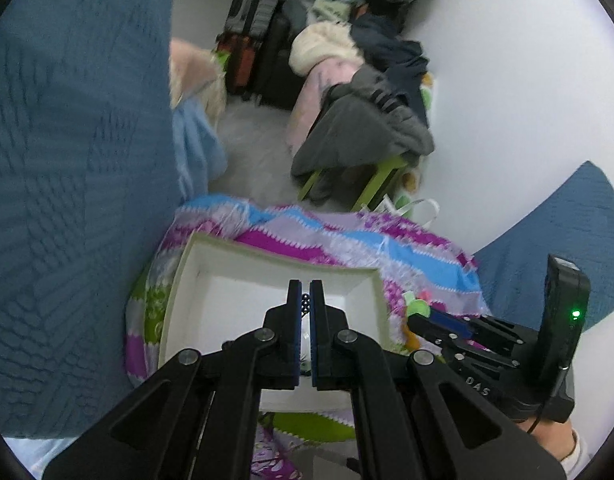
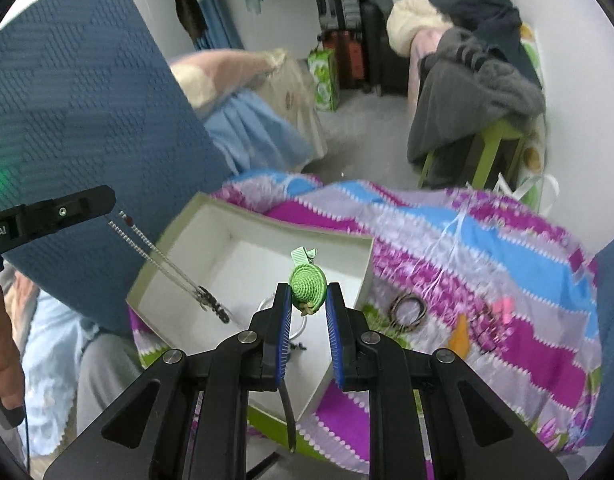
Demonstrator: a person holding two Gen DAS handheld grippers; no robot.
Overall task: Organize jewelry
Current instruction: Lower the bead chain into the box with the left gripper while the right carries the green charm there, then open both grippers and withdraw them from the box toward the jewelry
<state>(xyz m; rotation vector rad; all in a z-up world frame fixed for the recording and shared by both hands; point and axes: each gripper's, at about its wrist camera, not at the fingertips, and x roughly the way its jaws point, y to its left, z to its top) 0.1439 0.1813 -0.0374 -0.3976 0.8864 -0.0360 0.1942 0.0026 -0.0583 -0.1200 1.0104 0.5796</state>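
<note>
A white open box (image 1: 211, 280) (image 2: 243, 252) lies on a colourful quilt. My left gripper (image 1: 306, 294) is shut on a beaded chain (image 1: 305, 306); in the right wrist view the chain (image 2: 163, 258) hangs from it (image 2: 107, 204) with its dark end (image 2: 215, 306) resting in the box. My right gripper (image 2: 308, 300) is shut on a green woven hair clip (image 2: 307, 282), held over the box's right side; it also shows in the left wrist view (image 1: 413, 318). A silver ring-shaped piece (image 2: 297, 330) lies in the box.
On the quilt (image 2: 487, 248) right of the box lie a dark bangle (image 2: 407, 308), a pink piece (image 2: 503, 304) and an orange piece (image 2: 461, 330). Blue textured cushions (image 2: 79, 112) stand left. A green stool (image 2: 487, 148) draped with clothes stands behind.
</note>
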